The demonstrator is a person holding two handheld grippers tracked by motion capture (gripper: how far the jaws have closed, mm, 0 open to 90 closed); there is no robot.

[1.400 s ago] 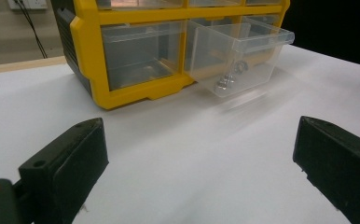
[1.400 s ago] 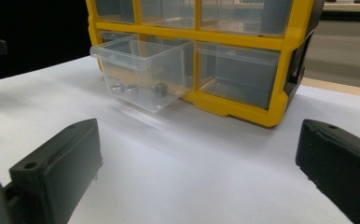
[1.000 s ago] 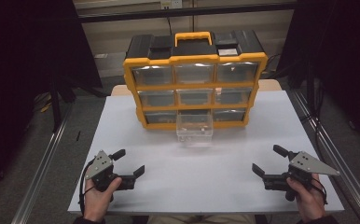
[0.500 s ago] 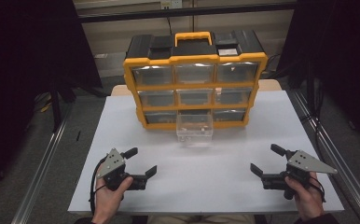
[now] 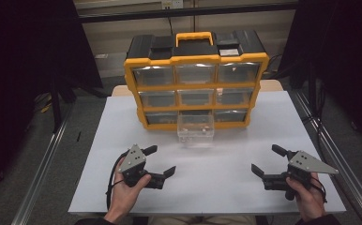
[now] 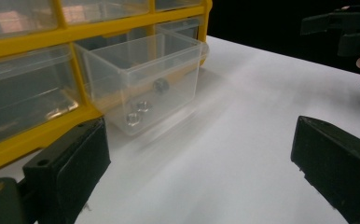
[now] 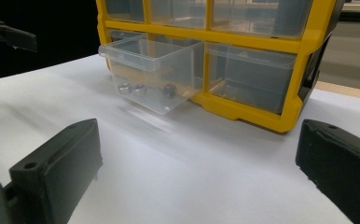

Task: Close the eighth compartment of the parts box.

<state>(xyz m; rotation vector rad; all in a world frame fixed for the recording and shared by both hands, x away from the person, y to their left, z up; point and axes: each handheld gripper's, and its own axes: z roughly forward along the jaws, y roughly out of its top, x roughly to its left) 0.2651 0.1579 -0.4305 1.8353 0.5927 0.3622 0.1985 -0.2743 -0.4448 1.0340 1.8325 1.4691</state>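
Note:
A yellow and black organizer cabinet [image 5: 196, 79] with clear drawers stands at the back of the white table [image 5: 207, 164]. Its bottom middle drawer [image 5: 196, 128] is pulled out, and a few metal nuts [image 6: 143, 105] lie inside it, also seen as nuts [image 7: 141, 88] in the right gripper view. My left gripper [image 5: 159, 162] is open on the table's front left, jaws pointing right toward the drawer [image 6: 143, 84]. At the front right, my right gripper [image 5: 267, 160] is open and empty, with the drawer [image 7: 152, 72] ahead of it.
Metal rails [image 5: 43, 164] run along both sides of the table. Bare white tabletop lies between the two grippers and in front of the drawer. A black carry handle section with a yellow grip [image 5: 195, 37] tops the cabinet.
My left gripper has moved right and a little forward toward the table's middle. The right gripper has stayed almost still. Both jaws stay open.

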